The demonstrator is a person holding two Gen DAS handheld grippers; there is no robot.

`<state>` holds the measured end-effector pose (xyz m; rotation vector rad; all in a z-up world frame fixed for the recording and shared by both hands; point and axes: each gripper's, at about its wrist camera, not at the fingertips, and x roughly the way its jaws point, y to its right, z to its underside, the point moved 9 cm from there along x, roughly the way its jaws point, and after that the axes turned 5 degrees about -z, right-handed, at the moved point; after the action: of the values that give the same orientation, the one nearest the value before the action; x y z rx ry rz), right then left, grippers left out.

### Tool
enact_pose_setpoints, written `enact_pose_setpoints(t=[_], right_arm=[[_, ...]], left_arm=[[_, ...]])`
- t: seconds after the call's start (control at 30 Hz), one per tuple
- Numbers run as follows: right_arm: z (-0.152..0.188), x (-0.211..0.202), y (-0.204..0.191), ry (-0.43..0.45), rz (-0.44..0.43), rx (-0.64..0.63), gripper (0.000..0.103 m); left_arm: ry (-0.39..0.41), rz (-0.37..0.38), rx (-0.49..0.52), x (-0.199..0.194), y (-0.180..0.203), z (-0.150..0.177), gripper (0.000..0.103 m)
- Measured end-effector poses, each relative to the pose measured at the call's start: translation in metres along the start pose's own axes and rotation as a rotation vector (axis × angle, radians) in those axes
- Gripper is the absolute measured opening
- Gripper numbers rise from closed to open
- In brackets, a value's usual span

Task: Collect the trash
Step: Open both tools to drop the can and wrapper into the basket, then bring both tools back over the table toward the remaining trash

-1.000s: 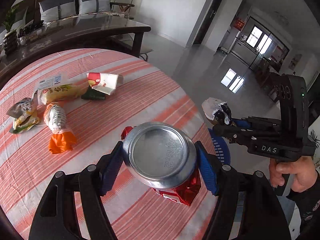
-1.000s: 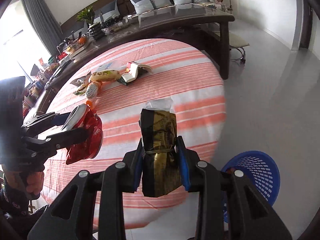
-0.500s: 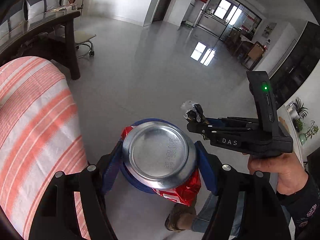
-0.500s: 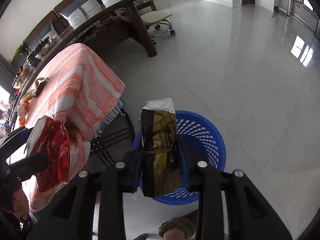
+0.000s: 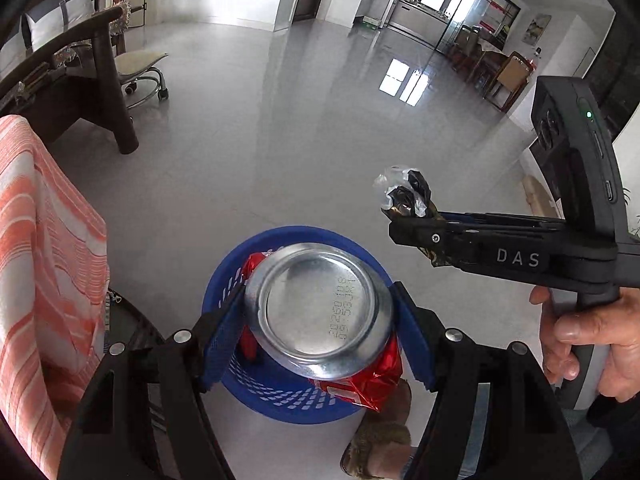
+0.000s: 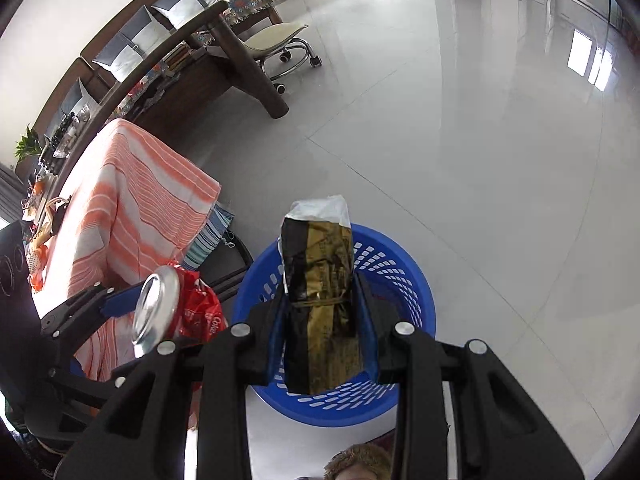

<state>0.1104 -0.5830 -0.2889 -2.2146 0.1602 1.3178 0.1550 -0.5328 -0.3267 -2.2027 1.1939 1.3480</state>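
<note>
I had swung both grippers off the striped table [image 6: 132,200] to the blue basket [image 5: 224,292] at lower centre, left gripper [image 5: 318,312] clamping the crushed can [image 5: 320,304], right gripper [image 6: 320,320], its jaws just easing, gripping the black-and-gold wrapper [image 6: 320,272], ready to drop.

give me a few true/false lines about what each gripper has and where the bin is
1. The left gripper holds a crushed red can. True.
2. The right gripper is empty. False: its jaws, which have just been opening slightly, still have a black and gold wrapper between them.
3. The blue basket stands on the floor below both grippers. True.
4. The can already lies inside the basket. False: it is still clamped above it.
5. The basket sits on the striped tablecloth. False: it is on the grey floor beside the table.
</note>
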Motion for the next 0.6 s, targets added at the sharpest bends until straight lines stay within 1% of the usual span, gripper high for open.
enact_pose_setpoints(t=[0.03, 0.07, 0.1, 0.13, 0.23, 0.33, 0.4, 0.5, 0.57, 0.6], right_arm=[[-0.001, -0.001, 0.002, 0.008, 0.005, 0.008, 0.035], [-0.003, 0.000, 0.004, 0.014, 0.004, 0.017, 0.050], [-0.004, -0.001, 0.005, 0.021, 0.002, 0.026, 0.060], [-0.006, -0.002, 0.006, 0.031, 0.004, 0.028, 0.060], [-0.011, -0.008, 0.008, 0.051, 0.004, 0.032, 0.060], [-0.015, -0.013, 0.010, 0.070, -0.002, 0.043, 0.062], [-0.016, -0.016, 0.008, 0.081, 0.001, 0.039, 0.071], [-0.017, -0.018, 0.002, 0.090, 0.036, 0.019, 0.082], [-0.017, -0.020, -0.004, 0.104, 0.068, -0.005, 0.086], [-0.017, -0.021, -0.008, 0.115, 0.088, -0.023, 0.087]], left_arm=[[0.001, -0.004, 0.007, 0.002, -0.002, 0.000, 0.074], [0.001, -0.012, 0.013, 0.005, -0.003, -0.001, 0.088], [0.010, -0.026, 0.015, 0.006, -0.005, -0.001, 0.095], [0.024, -0.038, 0.014, 0.005, -0.007, -0.003, 0.095], [0.033, -0.048, -0.004, 0.001, -0.013, -0.007, 0.095], [0.059, -0.045, -0.036, -0.013, -0.020, -0.011, 0.095], [0.076, -0.046, -0.052, -0.029, -0.023, -0.012, 0.095], [0.111, -0.053, -0.060, -0.058, -0.028, -0.010, 0.095], [0.129, -0.065, -0.064, -0.081, -0.034, -0.005, 0.095], [0.138, -0.071, -0.065, -0.092, -0.039, -0.001, 0.095]])
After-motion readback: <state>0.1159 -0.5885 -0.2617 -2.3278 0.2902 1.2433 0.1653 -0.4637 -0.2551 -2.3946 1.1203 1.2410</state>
